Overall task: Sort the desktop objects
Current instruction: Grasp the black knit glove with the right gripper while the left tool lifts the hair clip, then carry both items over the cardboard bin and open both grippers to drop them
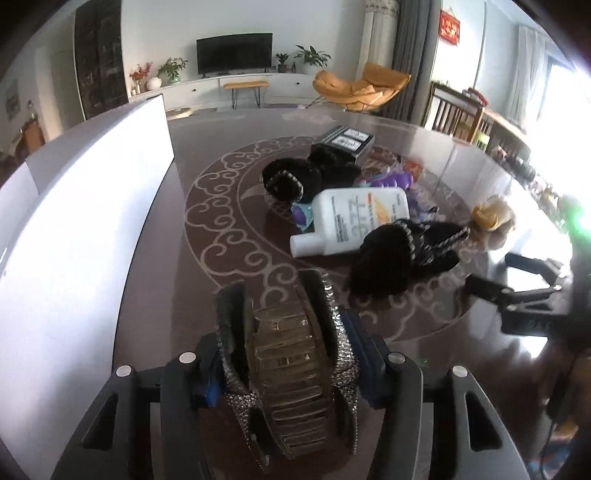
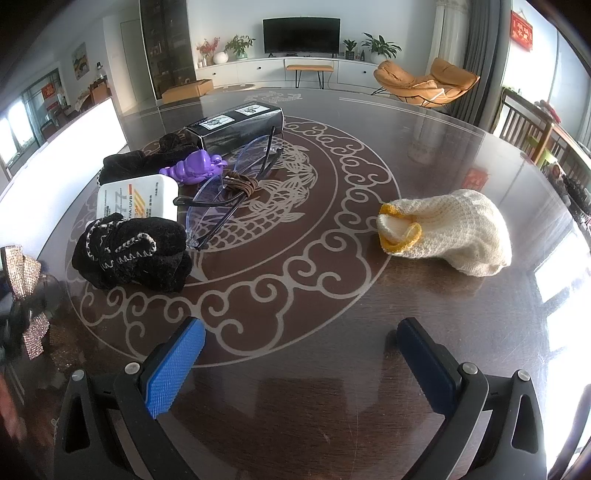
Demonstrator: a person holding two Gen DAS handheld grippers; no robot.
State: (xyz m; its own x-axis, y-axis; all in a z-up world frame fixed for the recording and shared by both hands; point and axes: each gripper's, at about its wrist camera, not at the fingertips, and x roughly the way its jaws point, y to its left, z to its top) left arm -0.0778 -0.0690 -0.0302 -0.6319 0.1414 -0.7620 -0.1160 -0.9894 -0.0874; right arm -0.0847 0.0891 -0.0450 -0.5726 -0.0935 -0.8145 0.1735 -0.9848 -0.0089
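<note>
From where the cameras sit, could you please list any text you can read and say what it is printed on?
"777": large figures, seen upside down, on the white bottle; its small print is too small to read.
Labels on the black box: lettering present, too blurred to read.
Red wall hanging: characters too small to read.
Nothing legible on the rhinestone hair clip in the left tool.

Bright daylight from the window (image 1: pixel 565 122) at right, blown out to white with a green flare spot. Strong glare on the glossy table (image 2: pixel 424 155) (reflections everywhere). Heavy fisheye bending and dark vignetting at the corners; slightly soft overall.
</note>
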